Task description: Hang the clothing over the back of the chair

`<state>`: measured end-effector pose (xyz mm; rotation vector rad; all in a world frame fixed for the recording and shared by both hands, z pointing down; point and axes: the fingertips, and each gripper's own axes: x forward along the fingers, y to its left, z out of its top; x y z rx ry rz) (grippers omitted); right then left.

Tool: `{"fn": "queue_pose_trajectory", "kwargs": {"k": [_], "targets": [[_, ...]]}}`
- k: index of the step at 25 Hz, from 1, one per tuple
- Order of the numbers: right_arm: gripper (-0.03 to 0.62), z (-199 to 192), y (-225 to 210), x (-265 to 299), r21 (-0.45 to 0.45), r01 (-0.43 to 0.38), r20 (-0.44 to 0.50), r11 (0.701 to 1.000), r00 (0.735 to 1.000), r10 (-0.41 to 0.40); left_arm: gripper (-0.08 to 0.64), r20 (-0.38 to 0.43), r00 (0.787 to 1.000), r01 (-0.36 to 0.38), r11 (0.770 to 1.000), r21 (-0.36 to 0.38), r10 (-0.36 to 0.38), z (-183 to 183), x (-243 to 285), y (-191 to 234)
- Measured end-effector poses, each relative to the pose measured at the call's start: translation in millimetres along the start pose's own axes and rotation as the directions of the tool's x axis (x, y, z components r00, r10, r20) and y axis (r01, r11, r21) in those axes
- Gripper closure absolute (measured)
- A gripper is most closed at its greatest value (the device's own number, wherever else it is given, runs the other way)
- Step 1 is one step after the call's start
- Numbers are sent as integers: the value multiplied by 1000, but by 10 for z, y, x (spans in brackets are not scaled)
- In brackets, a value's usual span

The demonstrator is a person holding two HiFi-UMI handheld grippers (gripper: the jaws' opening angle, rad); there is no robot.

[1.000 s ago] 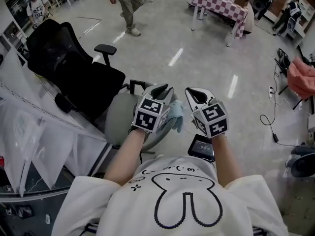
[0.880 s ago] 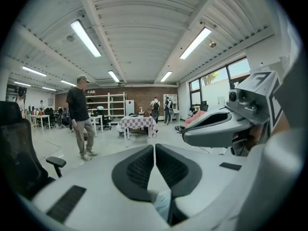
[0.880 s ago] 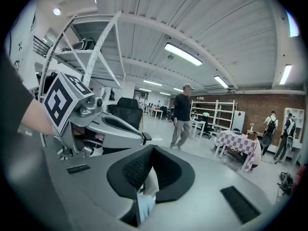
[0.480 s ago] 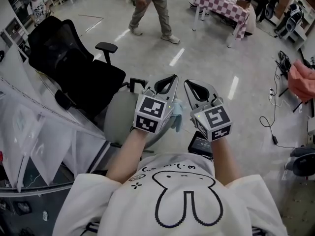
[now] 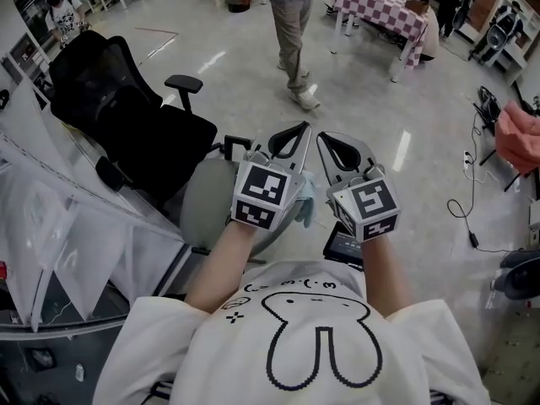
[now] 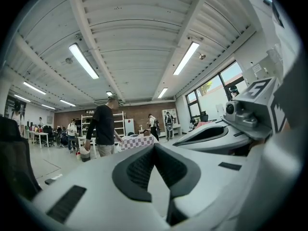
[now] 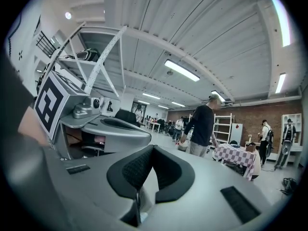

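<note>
Left gripper (image 5: 294, 132) and right gripper (image 5: 326, 138) level, side by side — jaws pressed together

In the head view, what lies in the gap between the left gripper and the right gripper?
A light blue piece of clothing hangs there, between the left gripper and the right gripper; the head view shows it.

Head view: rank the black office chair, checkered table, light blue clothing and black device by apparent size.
1. black office chair
2. checkered table, though it stands farther from the camera
3. light blue clothing and black device: both small and partly hidden, too alike to rank
</note>
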<state>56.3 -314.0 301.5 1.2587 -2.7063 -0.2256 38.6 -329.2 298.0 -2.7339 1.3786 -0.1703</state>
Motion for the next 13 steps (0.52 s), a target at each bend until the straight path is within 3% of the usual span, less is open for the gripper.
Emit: {"fn": "queue_pose_trajectory", "kwargs": {"k": [13], "targets": [[571, 73, 13, 46, -10, 8, 17, 1000, 1000, -8, 545, 23, 1000, 5, 1000, 13, -5, 69, 11, 27]]}}
